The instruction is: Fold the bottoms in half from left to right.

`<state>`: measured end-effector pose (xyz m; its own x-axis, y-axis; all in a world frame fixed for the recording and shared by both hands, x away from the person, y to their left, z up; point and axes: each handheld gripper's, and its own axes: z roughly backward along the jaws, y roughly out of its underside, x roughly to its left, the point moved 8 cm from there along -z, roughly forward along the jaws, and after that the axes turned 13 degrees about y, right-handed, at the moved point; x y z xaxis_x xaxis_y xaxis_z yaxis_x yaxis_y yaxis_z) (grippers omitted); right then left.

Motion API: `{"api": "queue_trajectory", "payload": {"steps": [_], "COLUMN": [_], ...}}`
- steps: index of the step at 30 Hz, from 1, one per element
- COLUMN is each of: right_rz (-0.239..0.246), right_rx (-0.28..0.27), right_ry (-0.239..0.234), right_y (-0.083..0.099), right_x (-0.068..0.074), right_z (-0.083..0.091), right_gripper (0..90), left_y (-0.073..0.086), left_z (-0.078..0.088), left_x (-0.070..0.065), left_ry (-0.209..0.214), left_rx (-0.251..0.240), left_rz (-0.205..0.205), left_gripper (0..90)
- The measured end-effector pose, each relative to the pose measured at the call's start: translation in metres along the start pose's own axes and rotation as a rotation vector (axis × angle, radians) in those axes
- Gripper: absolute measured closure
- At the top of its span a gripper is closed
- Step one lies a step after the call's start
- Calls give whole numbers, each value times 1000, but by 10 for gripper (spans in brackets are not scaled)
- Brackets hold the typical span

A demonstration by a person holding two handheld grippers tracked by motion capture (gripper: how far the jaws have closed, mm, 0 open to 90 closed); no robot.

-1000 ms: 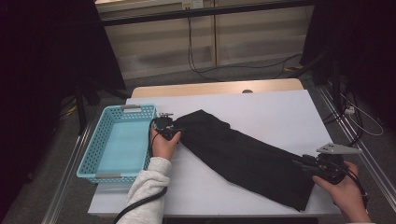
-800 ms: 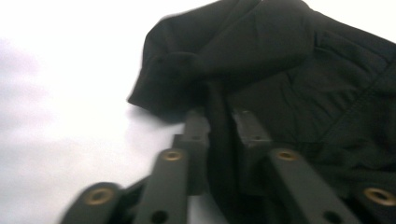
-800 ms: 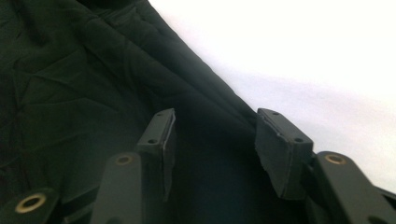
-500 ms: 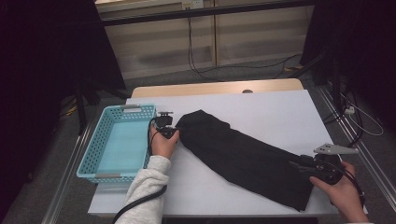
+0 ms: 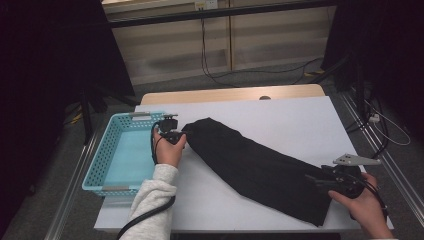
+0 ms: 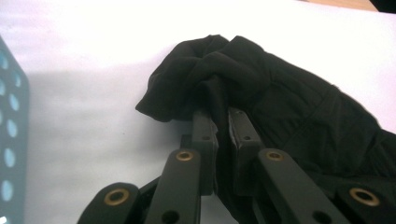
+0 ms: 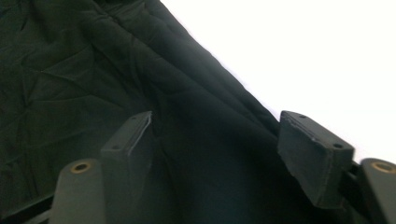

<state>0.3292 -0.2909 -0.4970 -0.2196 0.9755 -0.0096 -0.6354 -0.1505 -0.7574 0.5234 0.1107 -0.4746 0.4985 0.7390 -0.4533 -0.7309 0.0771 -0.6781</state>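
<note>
1. Left gripper (image 6: 223, 116) now clamped on the far left end of the black cloth (image 5: 260, 167), bunched beside the blue basket (image 5: 107, 167); jaws closed within the last second.
2. Right gripper (image 7: 219, 140) over the near right end, jaws apart, just been opening, pressing nothing.
3. Probably a lift or fold toward the basket next.

On the table (image 5: 280, 112) a folded garment (image 5: 260, 167) lies slantwise from just right of the basket (image 5: 100, 160), apparently at the table's left edge, toward the near right corner.
</note>
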Motion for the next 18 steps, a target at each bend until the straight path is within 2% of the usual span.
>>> {"api": "queue_trajectory", "payload": {"steps": [7, 8, 14, 18], "right_rz": [6, 8, 6, 12], "right_rx": [1, -1, -2, 1], "right_ry": [-8, -9, -9, -11], "right_y": [0, 0, 0, 0], "right_x": [5, 5, 5, 6], "right_z": [-2, -2, -2, -3], "right_gripper": [238, 237, 237, 236], "left_y": [-3, -4, -7, -7], "left_z": [7, 10, 17, 17], "left_x": [-4, -1, 4, 1], "left_ry": [1, -13, -26, -15], "left_rx": [-21, -27, -47, -54], "left_rz": [-4, -5, 6, -1], "left_gripper": [834, 834, 834, 834]}}
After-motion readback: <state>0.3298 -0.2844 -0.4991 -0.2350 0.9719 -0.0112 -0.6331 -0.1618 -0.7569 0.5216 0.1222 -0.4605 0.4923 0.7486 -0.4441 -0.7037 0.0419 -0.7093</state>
